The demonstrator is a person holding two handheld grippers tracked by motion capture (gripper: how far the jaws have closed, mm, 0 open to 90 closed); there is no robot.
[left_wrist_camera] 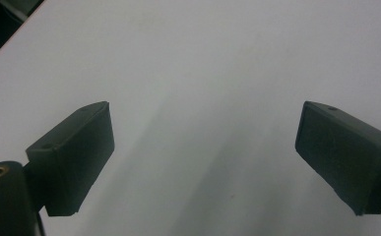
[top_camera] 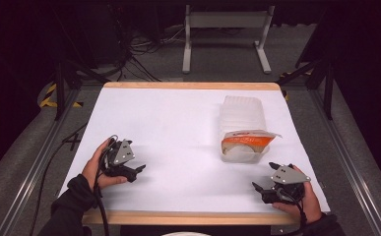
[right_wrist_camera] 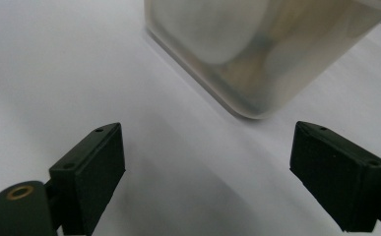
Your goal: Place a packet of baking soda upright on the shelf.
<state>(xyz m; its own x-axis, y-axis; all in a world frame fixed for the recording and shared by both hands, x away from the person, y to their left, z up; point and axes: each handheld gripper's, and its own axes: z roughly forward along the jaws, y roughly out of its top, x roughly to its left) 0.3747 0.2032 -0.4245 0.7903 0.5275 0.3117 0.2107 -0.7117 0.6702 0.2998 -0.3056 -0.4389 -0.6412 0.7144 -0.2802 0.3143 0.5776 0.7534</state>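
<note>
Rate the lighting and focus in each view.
High view: white table evenly lit, surroundings dark, plastic container slightly soft. Left gripper view: bare tabletop with faint streaky shadows, left tongs dark and a bit soft. Right gripper view: container blurred and close, right tongs sharper.

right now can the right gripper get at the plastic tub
Probably yes. The right gripper sits open on the table just short of the tub, with bare white surface between them. In the right gripper view the tub lies straight ahead of the spread fingers, nothing blocking.
</note>
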